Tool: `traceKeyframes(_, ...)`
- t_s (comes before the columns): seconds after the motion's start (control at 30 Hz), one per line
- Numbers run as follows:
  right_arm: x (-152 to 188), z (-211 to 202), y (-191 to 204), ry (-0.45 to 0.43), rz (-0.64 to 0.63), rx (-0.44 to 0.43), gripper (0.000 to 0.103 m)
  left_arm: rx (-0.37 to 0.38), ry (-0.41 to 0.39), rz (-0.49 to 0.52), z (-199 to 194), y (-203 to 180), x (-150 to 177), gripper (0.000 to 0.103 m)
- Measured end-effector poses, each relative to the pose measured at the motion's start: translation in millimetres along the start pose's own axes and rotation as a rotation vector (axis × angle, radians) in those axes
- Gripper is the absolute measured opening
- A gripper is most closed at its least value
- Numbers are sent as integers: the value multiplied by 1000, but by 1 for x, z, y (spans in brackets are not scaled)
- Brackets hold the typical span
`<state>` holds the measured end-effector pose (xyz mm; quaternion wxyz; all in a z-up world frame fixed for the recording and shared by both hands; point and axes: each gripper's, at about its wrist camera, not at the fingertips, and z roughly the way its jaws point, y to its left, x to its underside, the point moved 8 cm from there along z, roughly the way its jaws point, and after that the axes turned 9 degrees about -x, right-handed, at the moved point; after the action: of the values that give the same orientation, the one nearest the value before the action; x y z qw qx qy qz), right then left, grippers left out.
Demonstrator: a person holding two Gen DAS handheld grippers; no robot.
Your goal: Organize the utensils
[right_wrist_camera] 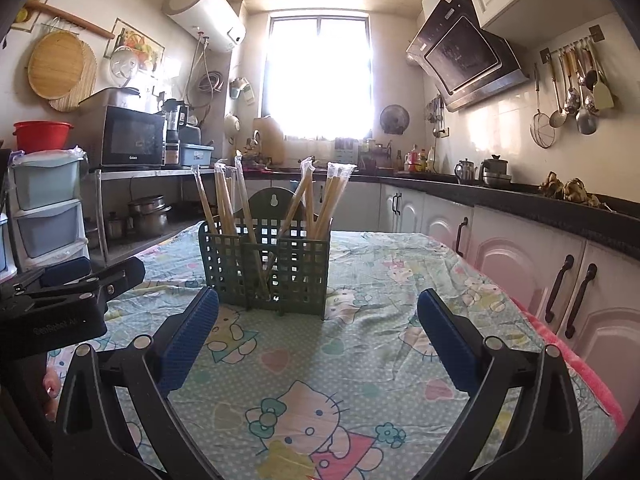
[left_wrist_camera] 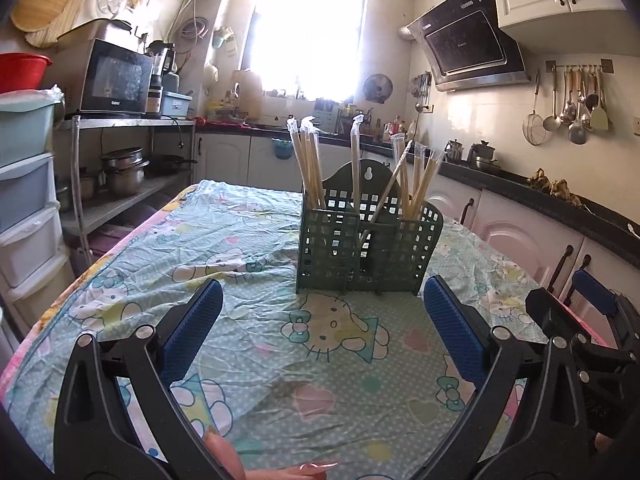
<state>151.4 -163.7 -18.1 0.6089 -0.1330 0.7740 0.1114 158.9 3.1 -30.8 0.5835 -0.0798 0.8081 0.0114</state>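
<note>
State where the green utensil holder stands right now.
In both wrist views the green utensil holder stands upright mid-table on the cartoon tablecloth, ahead of both grippers, holding wrapped chopsticks.

Bright daylight is pouring through the window (right_wrist_camera: pixel 320 80) at the far wall, washing out the panes. Left of the window, a white water heater (right_wrist_camera: pixel 204 12) hangs high; below that, a microwave (right_wrist_camera: pixel 132 138) on a metal shelf. Right of the window, a slanted range hood (right_wrist_camera: pixel 466 56) above the dark countertop (right_wrist_camera: pixel 520 196) and white cabinets (right_wrist_camera: pixel 520 248).
</note>
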Motion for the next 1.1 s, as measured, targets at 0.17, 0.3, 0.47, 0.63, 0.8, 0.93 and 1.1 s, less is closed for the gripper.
traceKeyframes(0.17,0,1,0,0,-1,-1,97,3,4,-4,0,0,0,93)
traceKeyframes(0.3,1,1,0,3,-2,-1,97,5,5,-8,0,1,0,93)
traceKeyframes(0.47,1,2,1,5,-2,-2,97,6,0,-4,-1,0,-2,93)
traceKeyframes(0.63,2,3,1,8,-2,-1,97,9,3,-8,-1,0,-2,93)
traceKeyframes(0.8,2,4,1,9,-2,-1,97,8,2,-5,-1,0,-2,93)
traceKeyframes(0.93,2,3,0,9,-2,-2,97,8,2,-6,-1,0,-2,93)
traceKeyframes(1.1,3,4,0,10,-1,-1,97,8,1,-6,-2,0,-2,93)
